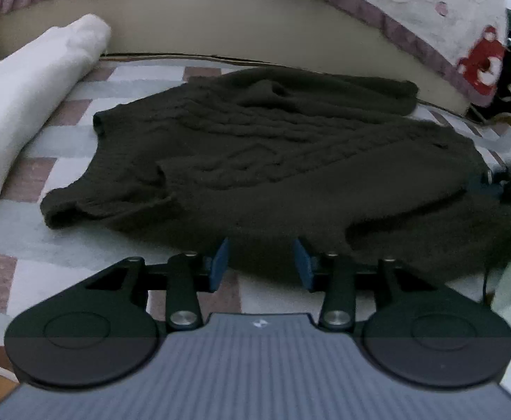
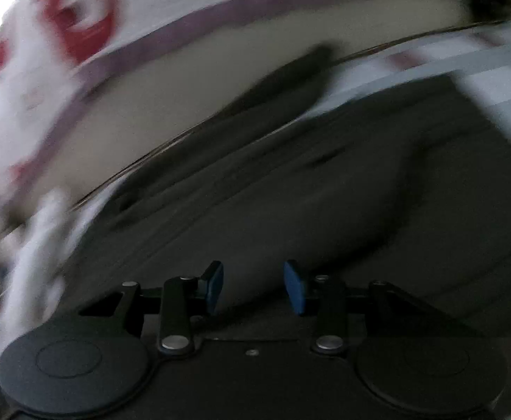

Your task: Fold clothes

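One dark brown cable-knit sweater (image 1: pixel 255 161) lies spread flat on a checkered sheet of white, grey and dull red squares (image 1: pixel 28 245). It fills the middle of the left wrist view. One sleeve (image 1: pixel 308 87) is folded across the upper part, and the ribbed hem end (image 1: pixel 66 210) points to the left. One white folded cloth (image 1: pixel 28 98) lies beside the sweater on the left, apart from it. Behind the sweater runs a beige padded edge (image 1: pixel 220 28), and over it hangs one white cover with red figures and a purple frill (image 1: pixel 448 24). No container is visible in either view.

Two grippers are seen. The left gripper (image 1: pixel 260 262) hovers at the near edge of the sweater; its blue pads (image 1: pixel 220 259) are spread apart and hold nothing. The right gripper (image 2: pixel 253 288) also has its blue pads (image 2: pixel 294 287) spread with nothing between them. The right wrist view is strongly blurred; it shows the dark sweater (image 2: pixel 325 192) under the gripper and the same cover (image 2: pixel 45 52) behind, but I cannot tell whether the pads touch the fabric.
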`<state>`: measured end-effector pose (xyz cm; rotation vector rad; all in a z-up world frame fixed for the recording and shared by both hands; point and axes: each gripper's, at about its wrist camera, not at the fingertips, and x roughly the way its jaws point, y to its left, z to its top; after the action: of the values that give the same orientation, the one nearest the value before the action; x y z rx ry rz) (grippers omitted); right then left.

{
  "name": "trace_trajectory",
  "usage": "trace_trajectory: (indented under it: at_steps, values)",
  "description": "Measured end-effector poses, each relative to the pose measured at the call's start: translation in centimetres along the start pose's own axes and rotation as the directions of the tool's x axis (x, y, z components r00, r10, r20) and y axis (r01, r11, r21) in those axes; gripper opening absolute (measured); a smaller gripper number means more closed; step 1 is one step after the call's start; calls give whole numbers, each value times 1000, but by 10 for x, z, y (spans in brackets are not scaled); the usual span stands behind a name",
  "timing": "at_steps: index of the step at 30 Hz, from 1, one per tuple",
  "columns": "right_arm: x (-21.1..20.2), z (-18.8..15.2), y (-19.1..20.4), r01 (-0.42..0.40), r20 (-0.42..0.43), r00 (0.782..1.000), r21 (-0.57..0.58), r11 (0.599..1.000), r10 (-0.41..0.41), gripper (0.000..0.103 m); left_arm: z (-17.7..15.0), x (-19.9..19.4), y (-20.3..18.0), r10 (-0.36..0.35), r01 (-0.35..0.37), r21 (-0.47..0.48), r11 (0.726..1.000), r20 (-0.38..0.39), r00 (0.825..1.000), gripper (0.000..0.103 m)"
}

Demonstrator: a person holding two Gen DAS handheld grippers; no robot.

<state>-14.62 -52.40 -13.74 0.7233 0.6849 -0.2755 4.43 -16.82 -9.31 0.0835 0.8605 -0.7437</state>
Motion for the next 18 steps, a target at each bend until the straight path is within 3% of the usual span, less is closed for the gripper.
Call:
trace_trajectory:
  at_steps: [3,6,7,10,12,15,18]
  values:
    - [26,-24,43,-170,-145,978,-116,979,152,45,7,6,5,-3,3,-62,998,-9,1000,41]
    - [53,-48,86,-346,-303,912,-204,916,277,48,23,10,16,46,-46,-40,998,-7,999,41]
    - [60,-54,100,-370,-333,899,-231,900,284,48,31,11,20,51,-51,-24,998,7,999,41]
    - [77,-65,125,-370,-349,899,-280,886,265,57,51,25,39,4,-4,3,1000,-23,1000,50]
    - [89,-69,134,-367,-352,899,-284,886,260,58,54,40,50,34,-33,18,999,-56,998,49]
    - [101,-75,143,-357,-310,913,-289,888,266,58,49,48,61,81,-82,30,996,4,997,50]
    - [108,-83,155,-381,-281,912,-310,871,299,60,42,50,72,23,-21,-48,999,29,999,52]
